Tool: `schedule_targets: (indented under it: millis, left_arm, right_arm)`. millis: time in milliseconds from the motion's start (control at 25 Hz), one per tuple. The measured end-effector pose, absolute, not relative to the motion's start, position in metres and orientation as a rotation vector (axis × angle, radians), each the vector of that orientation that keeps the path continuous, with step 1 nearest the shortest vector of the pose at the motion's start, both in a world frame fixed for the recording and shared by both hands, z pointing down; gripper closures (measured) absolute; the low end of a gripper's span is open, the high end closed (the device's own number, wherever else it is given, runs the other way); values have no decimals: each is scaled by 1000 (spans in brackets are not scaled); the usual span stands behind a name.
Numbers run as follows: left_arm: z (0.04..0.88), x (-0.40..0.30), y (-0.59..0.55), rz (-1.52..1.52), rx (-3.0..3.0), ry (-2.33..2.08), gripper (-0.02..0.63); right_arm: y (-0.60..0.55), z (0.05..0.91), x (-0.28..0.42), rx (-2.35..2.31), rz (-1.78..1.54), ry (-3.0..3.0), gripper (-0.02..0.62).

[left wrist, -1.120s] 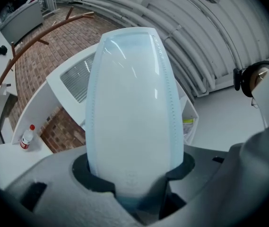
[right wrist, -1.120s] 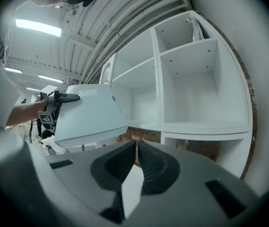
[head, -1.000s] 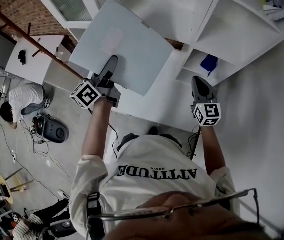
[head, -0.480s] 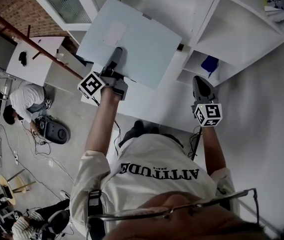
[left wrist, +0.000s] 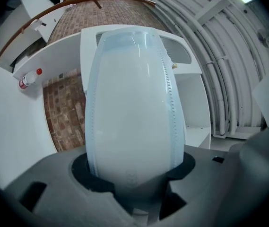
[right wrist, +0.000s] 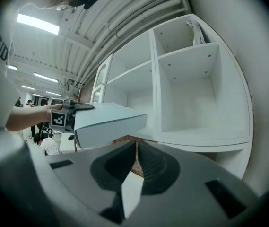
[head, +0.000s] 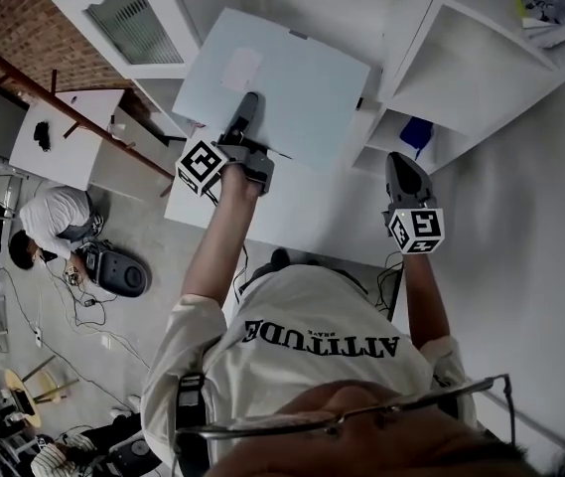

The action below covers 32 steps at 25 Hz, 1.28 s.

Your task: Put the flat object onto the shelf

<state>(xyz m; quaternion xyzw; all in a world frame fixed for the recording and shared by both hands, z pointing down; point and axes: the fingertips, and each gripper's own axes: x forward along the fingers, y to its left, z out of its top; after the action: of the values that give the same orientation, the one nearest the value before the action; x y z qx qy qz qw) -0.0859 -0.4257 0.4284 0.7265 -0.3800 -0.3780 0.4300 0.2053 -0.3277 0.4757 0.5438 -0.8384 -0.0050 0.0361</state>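
The left gripper [head: 248, 107] pinches the near edge of the flat box [head: 297, 82], which is in the air at the front of the shelf [head: 413, 38] and not yet resting on it. The right gripper [head: 401, 162], pressed together and empty, hangs to the right. Sliding the box in and letting go remain.

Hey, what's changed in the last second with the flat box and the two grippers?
The left hand-held gripper, shut on the flat pale-blue box, has carried it up and to the right in the head view, closer to the white shelf unit, and the box has turned slightly. Nothing was grasped or released. The right hand-held gripper stayed put, shut and empty.
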Motion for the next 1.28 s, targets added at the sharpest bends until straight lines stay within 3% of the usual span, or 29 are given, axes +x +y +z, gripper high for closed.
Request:
schedule_targets:
  millis: [1280]
  left_arm:
    - [473, -64, -502, -1025, 1461, -940, 325]
  right_arm:
    - [-343, 453, 158, 1545, -1, -2699, 560]
